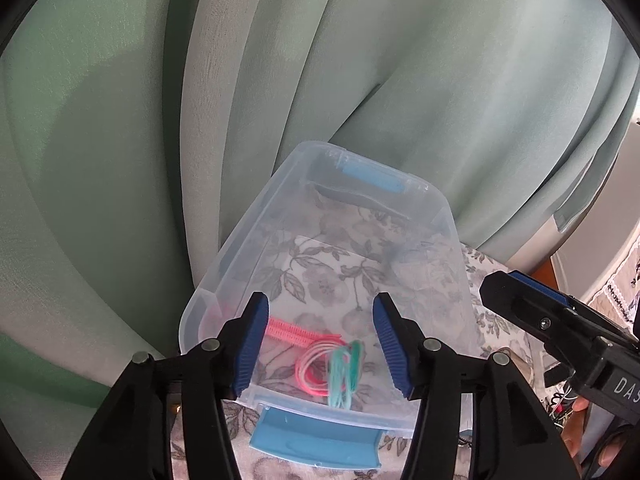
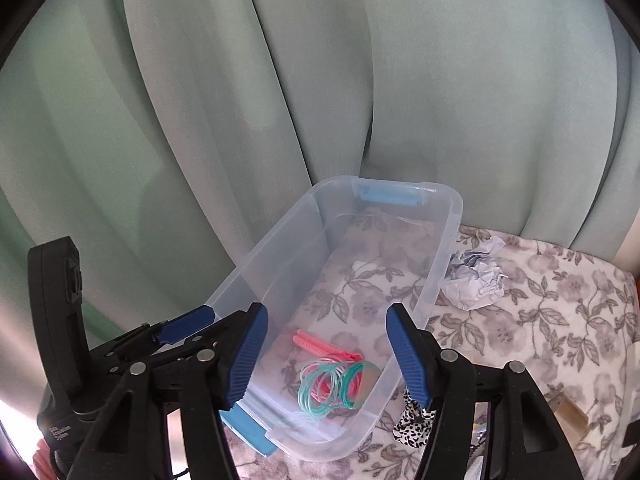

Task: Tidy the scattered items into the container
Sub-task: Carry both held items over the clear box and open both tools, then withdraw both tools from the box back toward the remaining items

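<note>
Only right wrist: crumpled paper beside container | left gripper, right gripper: released, empty

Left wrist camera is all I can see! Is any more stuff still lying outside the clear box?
Observer: Yes. A crumpled paper ball lies on the flowery cloth, against the far right side of the clear box.
Operator: Anything nearer?
Observer: A black-and-white spotted thing sits by the box's near right corner, partly behind the right gripper.
Operator: Is that gripper holding something?
Observer: No, its jaws stand apart with nothing between them, above the pink comb and the loops of bands in the box.
</note>
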`<state>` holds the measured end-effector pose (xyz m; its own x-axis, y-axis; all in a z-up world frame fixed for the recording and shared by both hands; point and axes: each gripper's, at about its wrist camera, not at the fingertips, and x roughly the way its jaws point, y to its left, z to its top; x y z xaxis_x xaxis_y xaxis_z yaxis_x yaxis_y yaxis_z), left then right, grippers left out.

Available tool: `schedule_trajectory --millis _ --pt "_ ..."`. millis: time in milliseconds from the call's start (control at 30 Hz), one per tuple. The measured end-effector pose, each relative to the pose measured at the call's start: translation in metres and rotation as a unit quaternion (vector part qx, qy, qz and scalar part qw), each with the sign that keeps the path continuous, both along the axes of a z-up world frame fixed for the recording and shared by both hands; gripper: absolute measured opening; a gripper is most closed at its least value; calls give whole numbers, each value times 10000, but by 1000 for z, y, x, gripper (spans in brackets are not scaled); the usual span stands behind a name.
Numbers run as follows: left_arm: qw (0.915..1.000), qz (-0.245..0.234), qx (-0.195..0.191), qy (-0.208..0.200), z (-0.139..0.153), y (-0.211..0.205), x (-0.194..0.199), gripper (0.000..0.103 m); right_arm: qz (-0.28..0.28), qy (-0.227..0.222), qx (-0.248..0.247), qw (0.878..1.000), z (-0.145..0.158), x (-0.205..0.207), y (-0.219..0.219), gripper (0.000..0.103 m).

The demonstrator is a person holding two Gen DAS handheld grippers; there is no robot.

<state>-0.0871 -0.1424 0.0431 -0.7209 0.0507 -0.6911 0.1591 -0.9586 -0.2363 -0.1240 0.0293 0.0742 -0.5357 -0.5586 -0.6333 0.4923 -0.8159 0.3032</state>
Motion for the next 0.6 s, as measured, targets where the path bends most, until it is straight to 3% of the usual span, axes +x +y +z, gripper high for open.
schedule_trajectory --millis 267,600 --pt "9995 -146 -122 251 20 16 17 59 -573 457 -617 9954 18 21 43 67" --pt "9962 -437 -440 604 48 55 34 59 -1184 913 -1631 9752 47 55 112 70"
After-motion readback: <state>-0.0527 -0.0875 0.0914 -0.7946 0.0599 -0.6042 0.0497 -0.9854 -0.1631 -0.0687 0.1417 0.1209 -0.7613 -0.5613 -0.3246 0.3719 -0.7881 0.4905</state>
